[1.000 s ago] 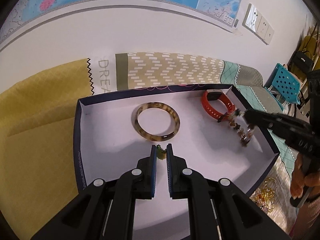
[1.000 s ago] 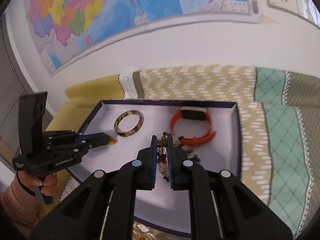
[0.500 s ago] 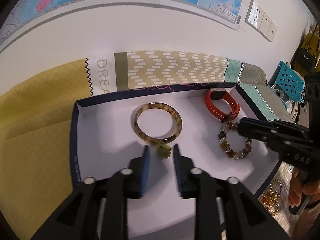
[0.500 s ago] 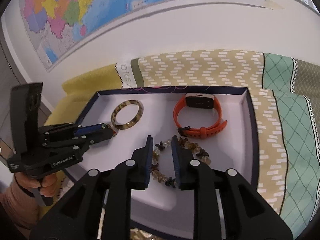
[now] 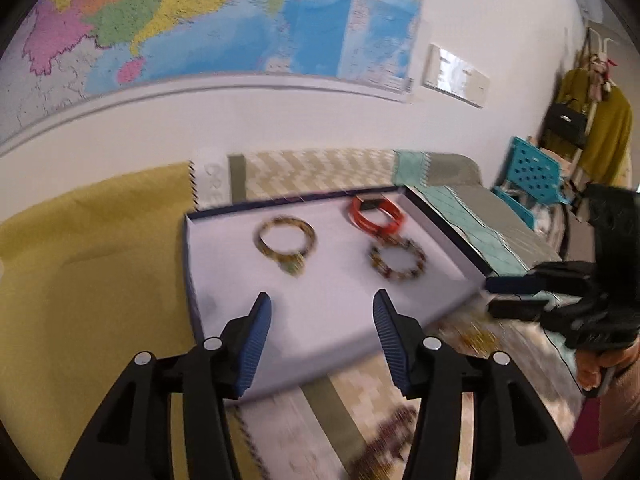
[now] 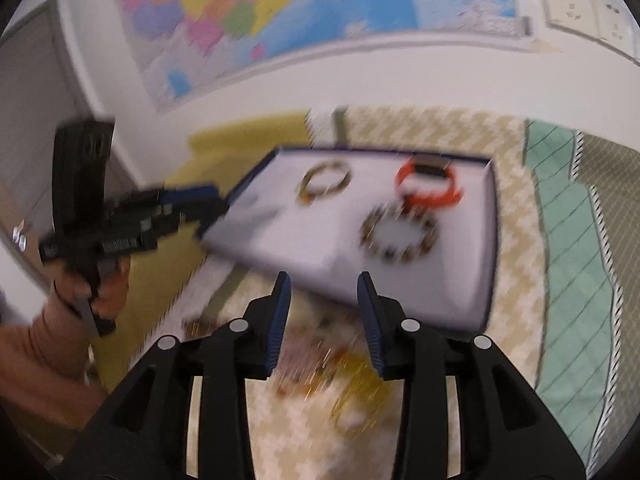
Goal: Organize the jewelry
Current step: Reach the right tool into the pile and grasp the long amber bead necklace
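Observation:
A white tray with a dark blue rim (image 5: pixel 188 264) (image 6: pixel 494 240) lies on the patterned cloth. In it lie a tortoiseshell bangle (image 5: pixel 286 238) (image 6: pixel 325 182) with a small green piece (image 5: pixel 294 267) beside it, an orange watch band (image 5: pixel 376 216) (image 6: pixel 430 186) and a beaded bracelet (image 5: pixel 398 260) (image 6: pixel 400 236). My left gripper (image 5: pixel 322 316) is open and empty above the tray's near edge; it shows at left in the right wrist view (image 6: pixel 192 200). My right gripper (image 6: pixel 324 300) is open and empty over loose gold jewelry (image 6: pixel 352 380); it shows at right in the left wrist view (image 5: pixel 516 294).
More loose jewelry lies on the cloth in front of the tray: a dark beaded piece (image 5: pixel 384 436), a thin chain (image 5: pixel 246 436) and gold pieces (image 5: pixel 476 334). A yellow cloth (image 5: pixel 92 280) covers the left. A blue chair (image 5: pixel 532 176) stands at the far right. Both views are blurred.
Both grippers opened wide and pulled back from the tray. The green piece and the beaded bracelet, held a second ago, now lie in the tray.

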Action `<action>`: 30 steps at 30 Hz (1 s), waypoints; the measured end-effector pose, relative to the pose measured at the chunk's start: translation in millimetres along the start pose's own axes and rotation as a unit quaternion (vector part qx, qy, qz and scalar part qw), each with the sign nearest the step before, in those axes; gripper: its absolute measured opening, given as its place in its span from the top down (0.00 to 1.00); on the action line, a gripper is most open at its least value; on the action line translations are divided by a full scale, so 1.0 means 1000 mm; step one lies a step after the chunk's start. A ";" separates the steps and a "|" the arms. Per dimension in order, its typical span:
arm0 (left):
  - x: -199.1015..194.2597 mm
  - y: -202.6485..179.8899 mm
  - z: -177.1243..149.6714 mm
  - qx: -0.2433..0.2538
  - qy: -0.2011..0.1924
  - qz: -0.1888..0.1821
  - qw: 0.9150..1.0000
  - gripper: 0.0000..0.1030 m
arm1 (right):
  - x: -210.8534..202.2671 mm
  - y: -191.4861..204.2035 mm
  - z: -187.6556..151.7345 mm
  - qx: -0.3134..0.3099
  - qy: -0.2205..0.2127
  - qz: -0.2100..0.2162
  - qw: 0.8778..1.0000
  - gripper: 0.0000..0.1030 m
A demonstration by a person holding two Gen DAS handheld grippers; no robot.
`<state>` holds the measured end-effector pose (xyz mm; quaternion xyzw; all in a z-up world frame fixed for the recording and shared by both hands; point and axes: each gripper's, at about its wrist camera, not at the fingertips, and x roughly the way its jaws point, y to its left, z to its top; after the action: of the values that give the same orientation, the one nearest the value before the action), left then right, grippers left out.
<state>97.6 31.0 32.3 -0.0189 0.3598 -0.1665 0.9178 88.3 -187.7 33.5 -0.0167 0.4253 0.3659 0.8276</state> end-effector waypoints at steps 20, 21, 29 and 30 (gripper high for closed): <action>-0.010 -0.015 -0.059 -0.020 0.037 -0.019 0.999 0.51 | -0.006 0.014 -0.020 0.003 -0.005 -0.005 1.000 0.91; -0.011 -0.016 -0.060 -0.019 0.036 -0.021 0.999 0.51 | -0.014 0.013 -0.018 0.008 -0.014 -0.002 1.000 0.91; -0.016 -0.026 -0.064 -0.007 0.034 -0.033 0.999 0.51 | -0.056 0.011 -0.009 0.029 -0.064 -0.004 0.998 0.91; -0.016 -0.027 -0.064 -0.006 0.035 -0.034 0.999 0.51 | -0.061 0.010 -0.008 0.035 -0.072 -0.005 0.997 0.91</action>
<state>36.3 16.4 -0.4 -0.0307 0.3918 -0.1965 0.8983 53.8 -219.2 75.0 0.0365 0.3767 0.3473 0.8580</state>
